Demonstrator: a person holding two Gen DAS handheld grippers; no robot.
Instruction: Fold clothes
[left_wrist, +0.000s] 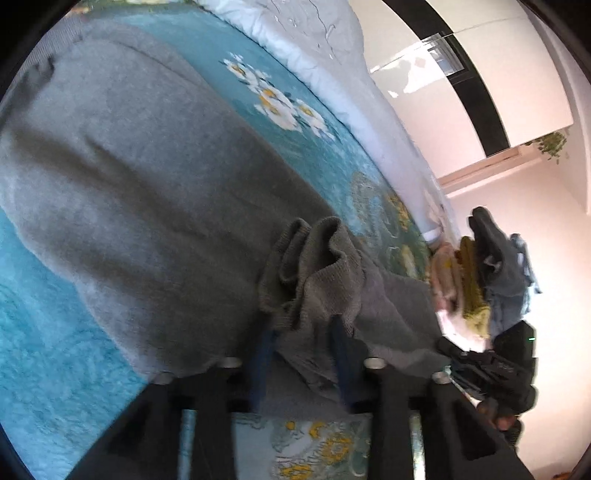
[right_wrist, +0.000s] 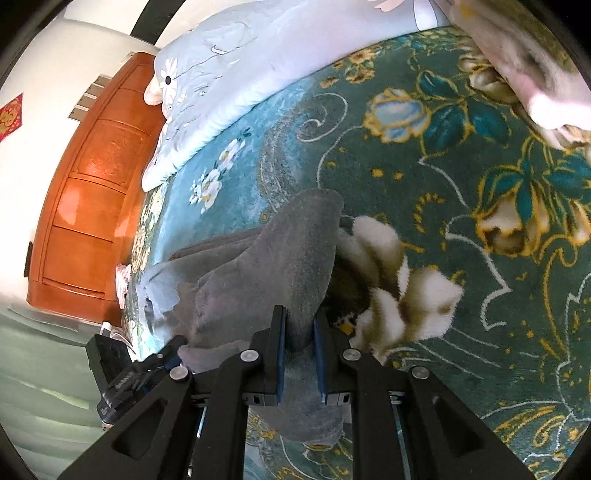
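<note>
Bed (left_wrist: 44, 332): floral teal cover beneath both hand-held grippers.
Grey sweater (left_wrist: 147, 192): spread ahead; soft, limp knit, best pinched at edges.
Left hand-held gripper (left_wrist: 303, 325): clamped on bunched hem.
Right hand-held gripper (right_wrist: 299, 332): clamped on sweater edge.

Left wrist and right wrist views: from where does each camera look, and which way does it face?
Left wrist: behind the left gripper, facing along the bed; it pinches the grey sweater; the right gripper shows.
Right wrist: behind the right gripper, facing toward the wooden headboard; it pinches the same sweater.
Shared: the sweater, the teal floral blanket and the pale quilt.
</note>
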